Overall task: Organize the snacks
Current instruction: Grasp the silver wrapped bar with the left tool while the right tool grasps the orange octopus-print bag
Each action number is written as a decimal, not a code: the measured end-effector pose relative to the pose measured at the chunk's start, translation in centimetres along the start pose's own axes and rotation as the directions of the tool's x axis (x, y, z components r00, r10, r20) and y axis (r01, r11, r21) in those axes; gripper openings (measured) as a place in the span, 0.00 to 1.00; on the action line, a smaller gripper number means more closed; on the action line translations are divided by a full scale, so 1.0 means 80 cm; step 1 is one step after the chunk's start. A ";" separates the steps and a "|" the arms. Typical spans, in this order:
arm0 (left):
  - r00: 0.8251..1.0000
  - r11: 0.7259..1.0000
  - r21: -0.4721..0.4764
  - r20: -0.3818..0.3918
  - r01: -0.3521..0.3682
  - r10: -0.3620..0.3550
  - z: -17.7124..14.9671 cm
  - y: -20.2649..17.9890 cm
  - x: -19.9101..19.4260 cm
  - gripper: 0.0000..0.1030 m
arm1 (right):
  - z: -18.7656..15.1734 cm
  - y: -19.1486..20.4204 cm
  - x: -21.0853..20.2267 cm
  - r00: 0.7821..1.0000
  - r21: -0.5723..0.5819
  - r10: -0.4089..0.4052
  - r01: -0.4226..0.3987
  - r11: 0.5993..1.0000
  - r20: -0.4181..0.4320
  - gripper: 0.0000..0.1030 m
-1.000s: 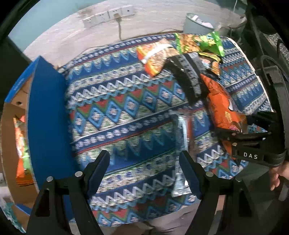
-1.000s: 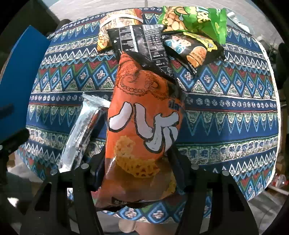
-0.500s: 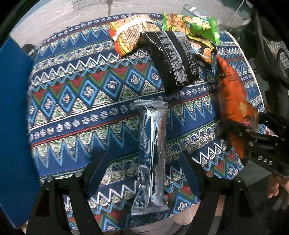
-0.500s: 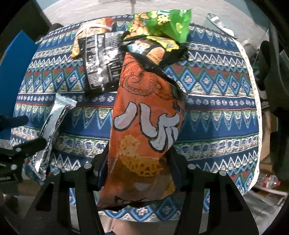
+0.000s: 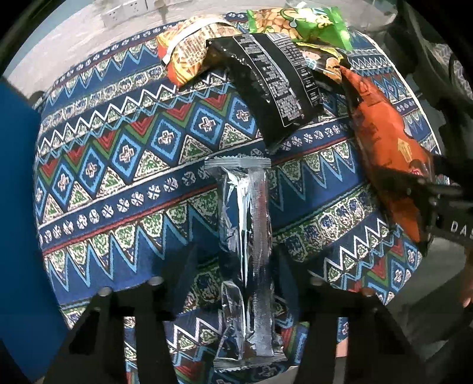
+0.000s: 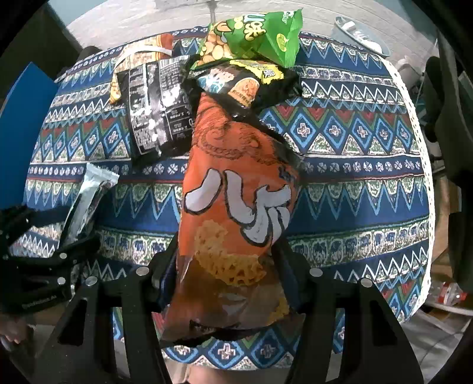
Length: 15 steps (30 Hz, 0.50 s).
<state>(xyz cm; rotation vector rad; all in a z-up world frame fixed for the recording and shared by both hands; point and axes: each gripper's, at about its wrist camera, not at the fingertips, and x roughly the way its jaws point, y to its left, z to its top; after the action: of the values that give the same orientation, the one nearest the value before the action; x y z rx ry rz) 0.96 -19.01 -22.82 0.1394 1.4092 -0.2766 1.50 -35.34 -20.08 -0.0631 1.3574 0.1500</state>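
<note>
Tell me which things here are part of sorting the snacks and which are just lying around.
Part of the job:
- silver packet, between the left tongs, which have just been closing
- orange bag, gripped by the right tongs
- black bag
- green bag
- dark yellow-topped bag
- blue box

Lying about:
- patterned tablecloth
- wall sockets

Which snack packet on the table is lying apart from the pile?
The silver packet, long and narrow, between the left gripper fingers; the others overlap at the far edge.
</note>
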 end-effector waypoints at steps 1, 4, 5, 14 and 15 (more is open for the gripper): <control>1.000 1.000 0.002 0.004 -0.002 0.002 0.000 -0.002 0.000 0.38 | 0.006 0.001 0.003 1.000 0.003 0.001 -0.001 1.000 0.002 0.60; 1.000 1.000 0.000 0.005 0.003 -0.003 0.002 0.001 -0.003 0.29 | 0.017 0.000 0.011 1.000 0.002 -0.010 0.010 1.000 -0.004 0.62; 1.000 1.000 -0.003 0.005 0.007 -0.007 0.004 0.001 -0.005 0.29 | 0.021 0.009 0.018 1.000 0.002 -0.015 0.015 1.000 -0.007 0.62; 0.998 1.000 -0.019 0.058 -0.016 0.017 0.014 0.030 -0.046 0.29 | 0.026 0.014 0.016 0.998 -0.029 -0.050 0.051 0.998 0.036 0.53; 0.998 1.000 -0.021 0.065 -0.018 0.019 0.015 0.032 -0.050 0.29 | 0.027 0.014 0.013 0.998 -0.032 -0.053 0.054 0.998 0.043 0.53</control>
<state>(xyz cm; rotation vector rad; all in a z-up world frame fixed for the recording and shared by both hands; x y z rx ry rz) 2.22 -16.43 -18.84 0.1253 1.3447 -0.2491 3.66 -33.90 -20.57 -0.1239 1.3105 0.1282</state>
